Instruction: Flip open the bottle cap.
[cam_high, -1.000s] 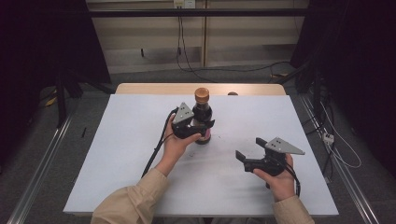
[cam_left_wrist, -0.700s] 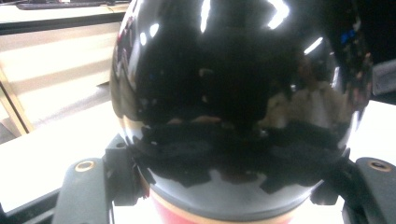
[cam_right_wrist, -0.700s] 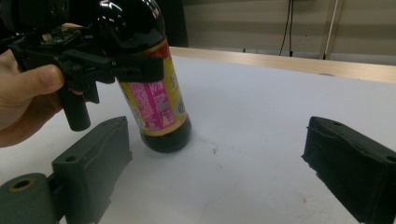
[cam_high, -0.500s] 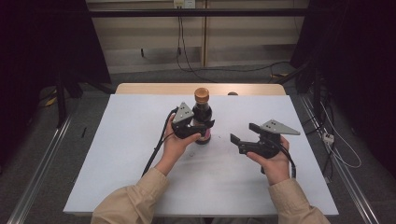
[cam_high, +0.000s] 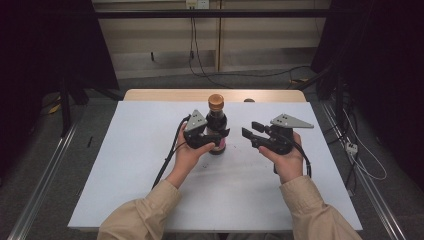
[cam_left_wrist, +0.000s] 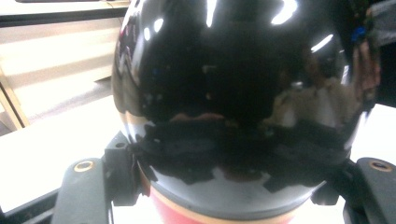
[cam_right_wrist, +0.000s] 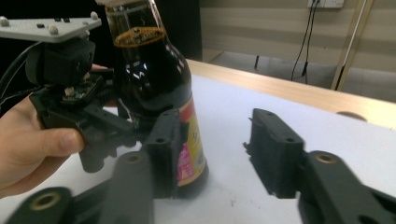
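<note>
A dark glass bottle (cam_high: 216, 125) stands upright on the white worktop (cam_high: 130, 165), toward its far middle. It holds a near-black liquid, has a brown cap and carries a pink and yellow label low on its body. The left tool (cam_high: 207, 138) is clamped on the bottle's lower body, its jaws pressed to the glass on either side. The right tool (cam_high: 252, 132) hangs just beside the bottle, apart from it; its jaws have just been closing and stand partly apart with nothing between them.
</note>
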